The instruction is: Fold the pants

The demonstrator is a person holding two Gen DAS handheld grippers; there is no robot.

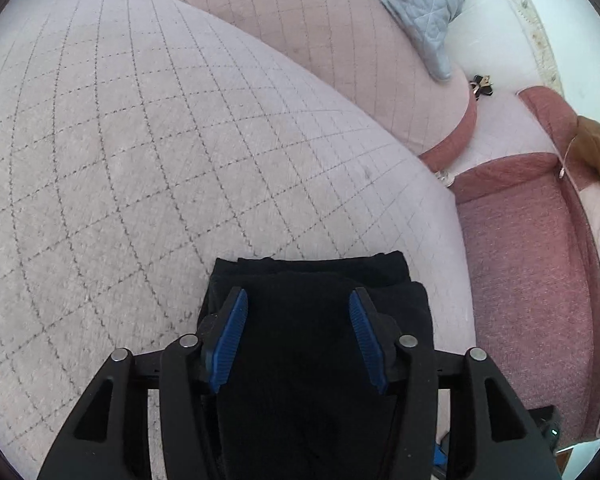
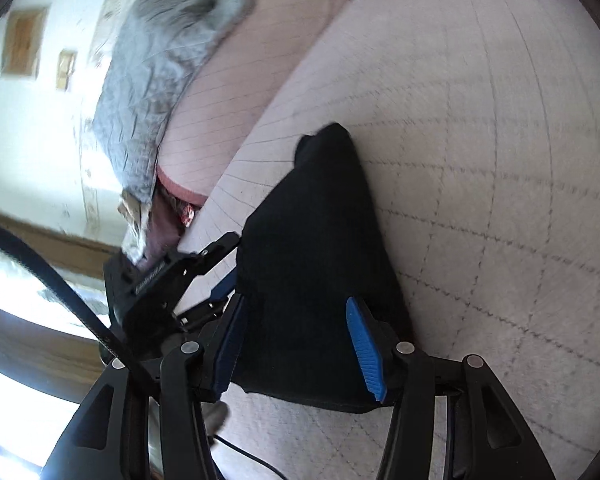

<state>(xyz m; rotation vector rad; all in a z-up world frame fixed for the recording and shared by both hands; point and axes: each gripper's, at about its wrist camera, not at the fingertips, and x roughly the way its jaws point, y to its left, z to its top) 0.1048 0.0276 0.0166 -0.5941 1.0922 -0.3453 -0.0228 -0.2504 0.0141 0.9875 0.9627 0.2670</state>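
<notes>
Here both grippers, left gripper (image 1: 298,304) and right gripper (image 2: 294,312), spread wide over seemingly folded black fabric pants (image 1: 320,280) on the pale quilted cushion (image 1: 140,140)

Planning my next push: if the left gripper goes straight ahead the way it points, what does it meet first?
Probably the folded black pants, lying between the open fingers of the left gripper. Past their far edge comes the quilted cushion; depth is unclear.

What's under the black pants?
The black pants lie folded on the quilted sofa cushion. Cushion fabric shows around them; whatever is directly beneath is covered.
</notes>
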